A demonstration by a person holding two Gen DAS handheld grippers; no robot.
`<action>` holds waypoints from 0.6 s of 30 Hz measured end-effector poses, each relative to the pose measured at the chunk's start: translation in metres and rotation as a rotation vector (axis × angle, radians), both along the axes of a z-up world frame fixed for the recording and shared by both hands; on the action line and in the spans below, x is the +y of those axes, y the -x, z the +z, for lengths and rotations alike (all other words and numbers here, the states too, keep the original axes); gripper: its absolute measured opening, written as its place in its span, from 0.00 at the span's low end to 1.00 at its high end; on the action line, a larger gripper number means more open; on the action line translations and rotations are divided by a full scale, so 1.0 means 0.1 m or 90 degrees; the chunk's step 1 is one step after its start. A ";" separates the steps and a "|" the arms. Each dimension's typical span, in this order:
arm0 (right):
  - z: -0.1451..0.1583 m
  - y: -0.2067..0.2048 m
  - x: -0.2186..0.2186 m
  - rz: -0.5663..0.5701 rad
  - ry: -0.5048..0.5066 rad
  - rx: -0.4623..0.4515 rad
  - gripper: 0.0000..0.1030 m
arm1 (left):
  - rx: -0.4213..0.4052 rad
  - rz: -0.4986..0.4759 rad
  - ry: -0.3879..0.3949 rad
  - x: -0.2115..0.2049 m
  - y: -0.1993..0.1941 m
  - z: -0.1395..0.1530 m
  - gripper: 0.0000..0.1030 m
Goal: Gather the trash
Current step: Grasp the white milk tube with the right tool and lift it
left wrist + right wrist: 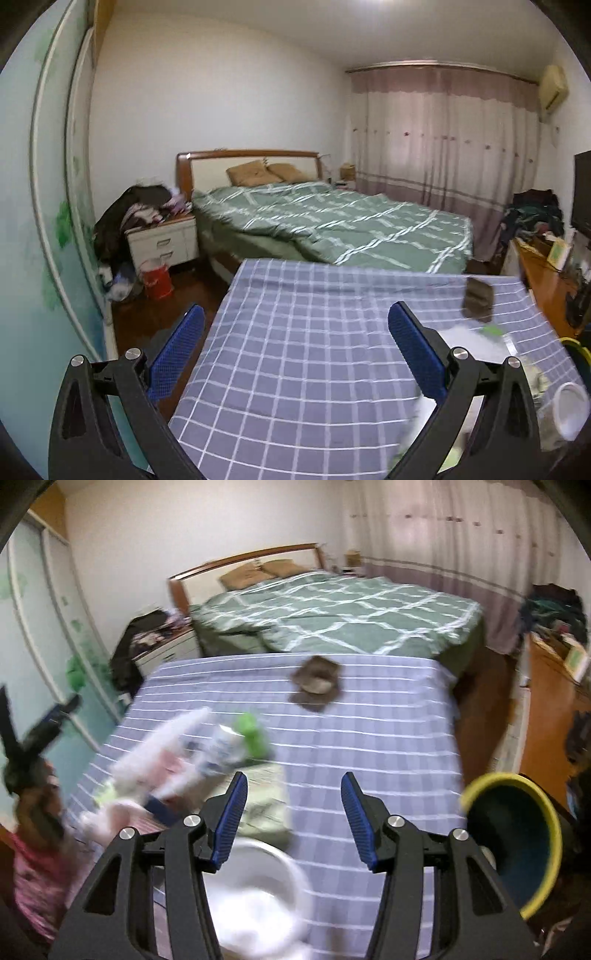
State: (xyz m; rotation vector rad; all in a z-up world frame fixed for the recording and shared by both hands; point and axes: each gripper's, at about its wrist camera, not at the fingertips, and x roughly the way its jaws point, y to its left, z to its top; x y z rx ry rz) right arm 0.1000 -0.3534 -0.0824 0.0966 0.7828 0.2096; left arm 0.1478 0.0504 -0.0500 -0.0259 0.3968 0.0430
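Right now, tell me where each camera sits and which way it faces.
Left wrist: rides the left gripper, over the near left part of the checked table, facing the bed; its own wide-open blue fingers show, nothing between them.
Right wrist: rides the right gripper, tilted down at the table and the blurred litter; its fingers, the left gripper at far left and a pink sleeve show.
Shared: table, bed, the brown item, a white cup.
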 end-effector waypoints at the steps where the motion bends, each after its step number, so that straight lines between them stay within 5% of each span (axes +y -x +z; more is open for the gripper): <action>1: -0.01 -0.07 0.12 0.012 -0.001 0.009 0.49 | 0.003 0.005 -0.004 0.03 -0.01 -0.03 0.95; 13: -0.39 -0.67 0.70 0.004 -0.054 0.126 0.49 | -0.024 -0.024 -0.007 -0.06 0.12 -0.05 0.95; 18: -0.48 -0.73 0.83 0.013 -0.061 0.148 0.33 | -0.024 -0.038 -0.013 -0.13 0.13 -0.06 0.95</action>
